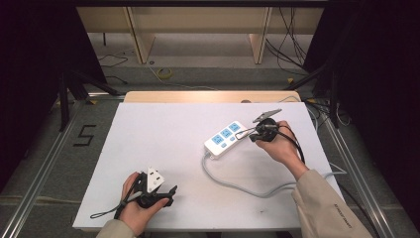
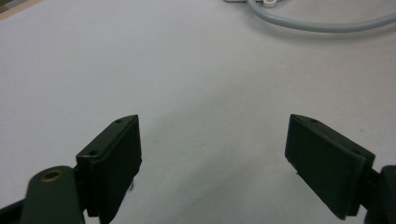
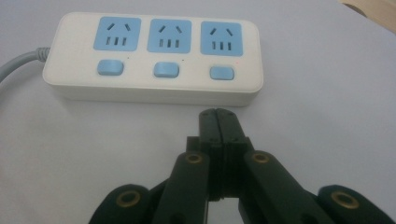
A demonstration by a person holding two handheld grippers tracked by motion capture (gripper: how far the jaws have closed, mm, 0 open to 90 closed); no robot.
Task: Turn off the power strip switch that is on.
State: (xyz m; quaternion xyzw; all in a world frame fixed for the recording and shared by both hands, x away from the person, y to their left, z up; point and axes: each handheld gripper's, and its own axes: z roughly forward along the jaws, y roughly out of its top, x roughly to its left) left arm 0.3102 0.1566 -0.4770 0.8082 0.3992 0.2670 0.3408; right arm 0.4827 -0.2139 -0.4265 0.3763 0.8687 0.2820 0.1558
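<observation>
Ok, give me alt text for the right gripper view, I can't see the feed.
The right gripper, fingers shut together with nothing between them, points at the long side of a white power strip lying just beyond its tips on the white table. The strip has three blue sockets, each with a blue button, and a grey cord leaving at left.

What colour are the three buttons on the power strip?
Light blue buttons on a white power strip; clearest in the right gripper view.
</observation>
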